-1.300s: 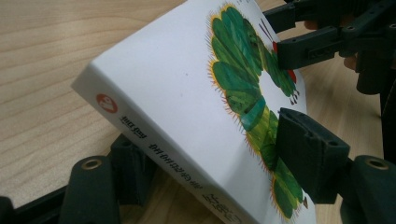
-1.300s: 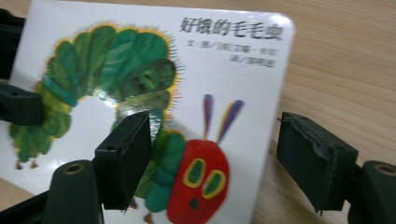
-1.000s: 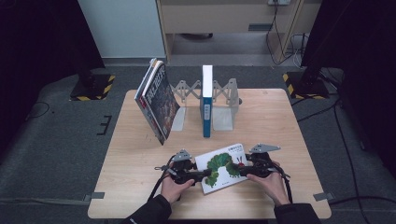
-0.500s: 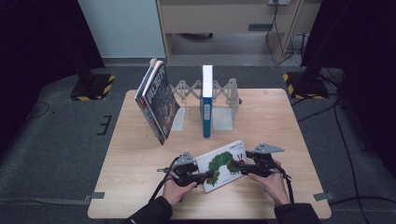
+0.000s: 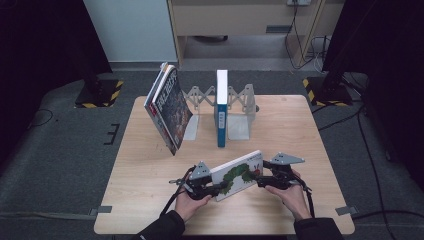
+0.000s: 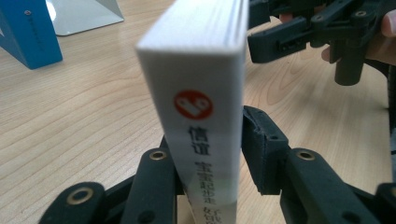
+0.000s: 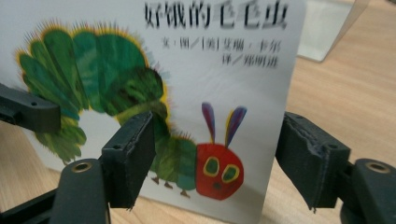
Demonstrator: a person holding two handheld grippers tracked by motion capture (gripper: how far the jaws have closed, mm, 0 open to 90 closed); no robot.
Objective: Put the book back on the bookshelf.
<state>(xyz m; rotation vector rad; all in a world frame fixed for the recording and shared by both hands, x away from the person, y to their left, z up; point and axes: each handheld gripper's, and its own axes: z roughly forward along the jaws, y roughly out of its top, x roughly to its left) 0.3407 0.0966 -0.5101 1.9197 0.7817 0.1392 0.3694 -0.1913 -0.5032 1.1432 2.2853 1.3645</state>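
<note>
A white picture book (image 5: 237, 175) with a green caterpillar on its cover (image 7: 196, 60) stands tilted on its long edge near the table's front, between my two grippers. My left gripper (image 5: 216, 189) has just been closing, and its jaws now press both sides of the book's spine end (image 6: 201, 116). My right gripper (image 5: 261, 181) faces the cover at the book's other end. Its jaws (image 7: 219, 140) stand wide apart, one pad in front of the cover and one past the book's edge, gripping nothing. The right gripper (image 6: 299, 37) also shows behind the book in the left gripper view.
An expanding metal bookend rack (image 5: 240, 100) stands at the back of the wooden table (image 5: 145, 200), with a blue book (image 5: 221, 107) upright in it. Two or three books (image 5: 169, 107) lean against its left end. The table's front edge lies close under both hands.
The left gripper's jaws have closed in on the book's left end. The book has tipped up from lying nearly flat. The right hand has stayed put.
</note>
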